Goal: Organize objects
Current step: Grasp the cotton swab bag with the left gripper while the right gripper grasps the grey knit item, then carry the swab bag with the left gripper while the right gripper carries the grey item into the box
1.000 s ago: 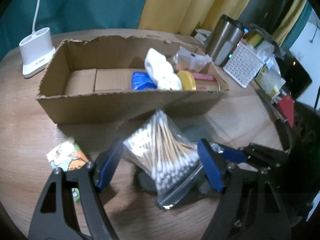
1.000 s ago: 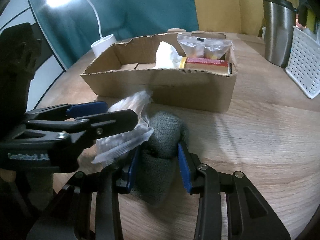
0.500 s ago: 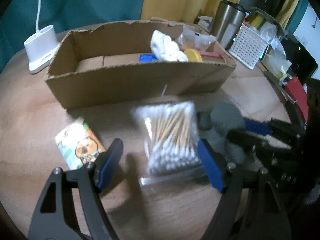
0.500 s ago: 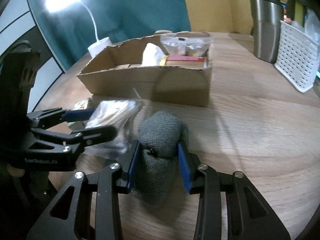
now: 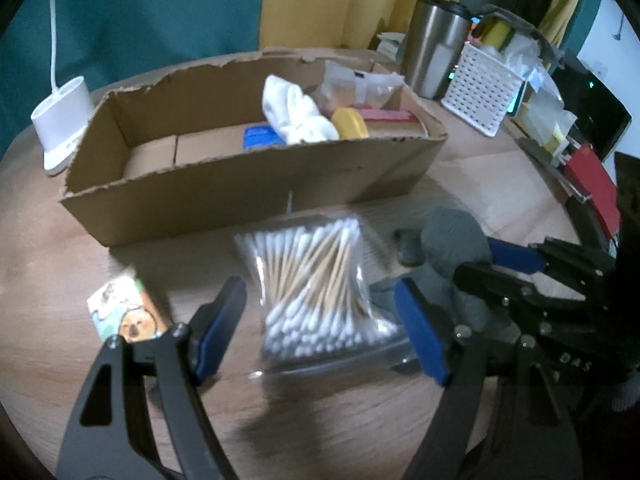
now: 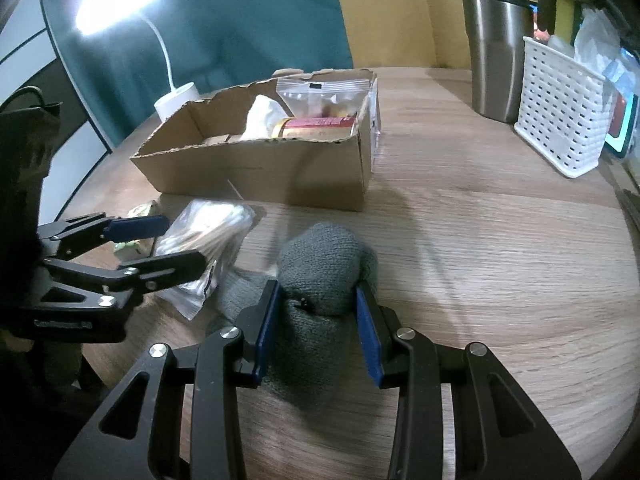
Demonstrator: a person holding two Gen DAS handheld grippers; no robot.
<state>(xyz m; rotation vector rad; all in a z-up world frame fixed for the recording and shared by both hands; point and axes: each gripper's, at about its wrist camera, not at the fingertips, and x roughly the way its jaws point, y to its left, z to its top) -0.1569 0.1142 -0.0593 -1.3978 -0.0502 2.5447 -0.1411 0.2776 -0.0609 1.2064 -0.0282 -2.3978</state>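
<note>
A clear bag of cotton swabs (image 5: 316, 288) lies flat on the wooden table in front of the cardboard box (image 5: 224, 196); it also shows in the right wrist view (image 6: 204, 240). My left gripper (image 5: 320, 328) is open and straddles the bag with gaps on both sides. My right gripper (image 6: 316, 320) is shut on a grey rolled sock (image 6: 324, 276), held just above the table; the sock also shows in the left wrist view (image 5: 452, 240). The box (image 6: 272, 164) holds a white cloth (image 5: 296, 116), a yellow-lidded jar (image 5: 352, 124), a blue packet and a clear snack bag.
A small printed packet (image 5: 124, 312) lies on the table left of my left gripper. A white lamp base (image 5: 64, 120) stands left of the box. A steel tumbler (image 6: 496, 52) and a white perforated basket (image 6: 560, 112) stand at the right.
The swab bag has dropped from tilted on the sock to flat on the table. My right gripper has pulled the sock out to the right. My left gripper stayed open.
</note>
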